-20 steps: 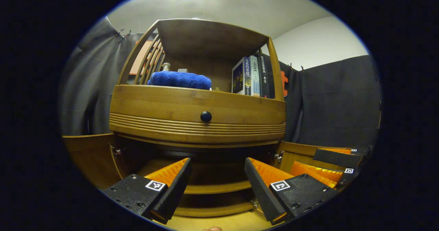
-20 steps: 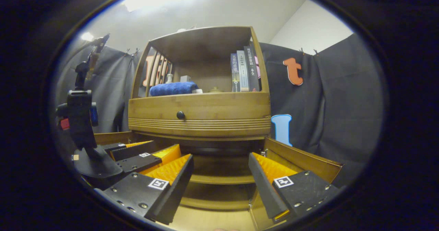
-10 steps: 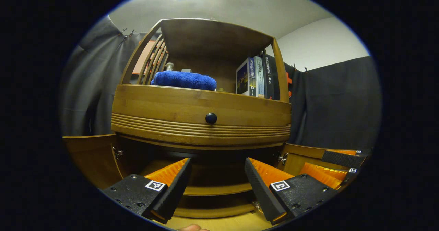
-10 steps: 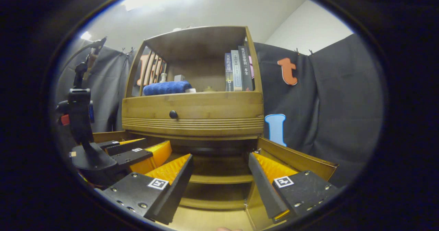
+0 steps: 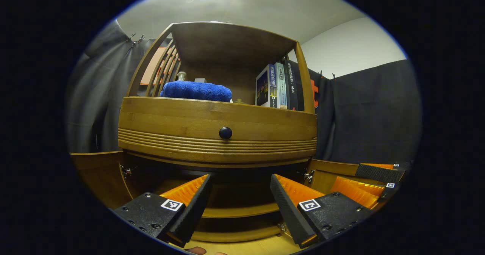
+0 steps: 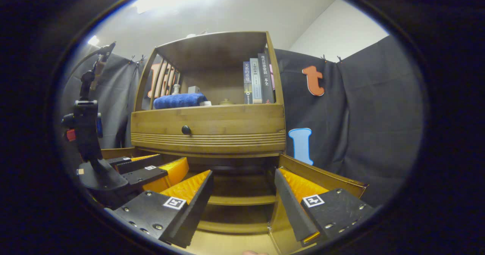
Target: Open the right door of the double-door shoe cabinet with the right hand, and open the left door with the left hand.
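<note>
Left tongs [image 5: 238, 205]: jaws spread, gripping nothing, aimed straight into the open lower bay of the shoe cabinet [image 5: 216, 122]. Right tongs [image 6: 242, 205]: also spread and empty, same heading, the shelves [image 6: 242, 200] of the bay showing between its jaws.

Left door [image 5: 100, 173] stands swung out to the left of the left tongs, hinge [image 5: 127, 169] at the bay's left edge, panel running outward toward the camera; no contact with the tongs. Right door [image 6: 322, 177] is swung out to the right of the right tongs, just beside its right finger, and I can't tell if they touch. Its top edge runs from the hinge diagonally out to the right.

Each tongs is the nearer one to its own door; in the right gripper view the left tongs [image 6: 147, 169] sit lower left, in front of the left door [image 6: 115, 152].

Judgement: both doors look already open, task essentially done. If more swing is wanted, the push goes outward, away from the centre bay, along each door's arc. Drawer knob [image 5: 225, 132] sits above both tongs, not part of this.
</note>
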`<state>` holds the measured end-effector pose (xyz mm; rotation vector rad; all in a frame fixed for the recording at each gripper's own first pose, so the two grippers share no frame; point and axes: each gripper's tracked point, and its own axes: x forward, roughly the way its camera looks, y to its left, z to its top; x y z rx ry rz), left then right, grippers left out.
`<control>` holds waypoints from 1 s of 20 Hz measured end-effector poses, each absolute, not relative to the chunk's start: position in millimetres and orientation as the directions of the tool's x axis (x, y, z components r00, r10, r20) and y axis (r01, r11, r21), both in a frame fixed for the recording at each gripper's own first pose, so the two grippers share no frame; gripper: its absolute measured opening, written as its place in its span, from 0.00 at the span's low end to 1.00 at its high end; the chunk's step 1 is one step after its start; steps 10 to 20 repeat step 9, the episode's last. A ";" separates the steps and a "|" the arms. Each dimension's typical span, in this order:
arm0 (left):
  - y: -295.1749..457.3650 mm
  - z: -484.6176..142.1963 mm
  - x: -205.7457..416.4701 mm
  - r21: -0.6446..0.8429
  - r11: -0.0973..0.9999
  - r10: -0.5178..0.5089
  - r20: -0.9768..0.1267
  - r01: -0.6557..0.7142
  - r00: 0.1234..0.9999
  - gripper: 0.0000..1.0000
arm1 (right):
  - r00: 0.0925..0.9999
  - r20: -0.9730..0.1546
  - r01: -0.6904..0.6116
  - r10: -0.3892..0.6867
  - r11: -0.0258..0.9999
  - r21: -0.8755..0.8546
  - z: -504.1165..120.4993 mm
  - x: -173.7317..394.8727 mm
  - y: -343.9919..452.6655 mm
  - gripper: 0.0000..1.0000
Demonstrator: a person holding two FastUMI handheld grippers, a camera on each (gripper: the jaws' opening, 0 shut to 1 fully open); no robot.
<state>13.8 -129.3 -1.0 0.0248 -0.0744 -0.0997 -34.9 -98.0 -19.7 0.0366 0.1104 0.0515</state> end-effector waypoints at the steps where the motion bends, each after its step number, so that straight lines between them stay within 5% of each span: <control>1: -128.2 -0.6 14.1 0.029 0.995 -0.094 0.074 0.093 0.993 0.92 | 0.992 -0.113 -0.050 0.055 0.998 0.046 -20.9 -35.4 -98.6 0.96; 20: -130.8 -7.8 14.4 0.013 0.995 -0.101 0.050 0.100 0.994 0.95 | 0.990 -0.129 -0.050 0.060 0.995 0.082 -25.9 -34.6 -100.5 0.94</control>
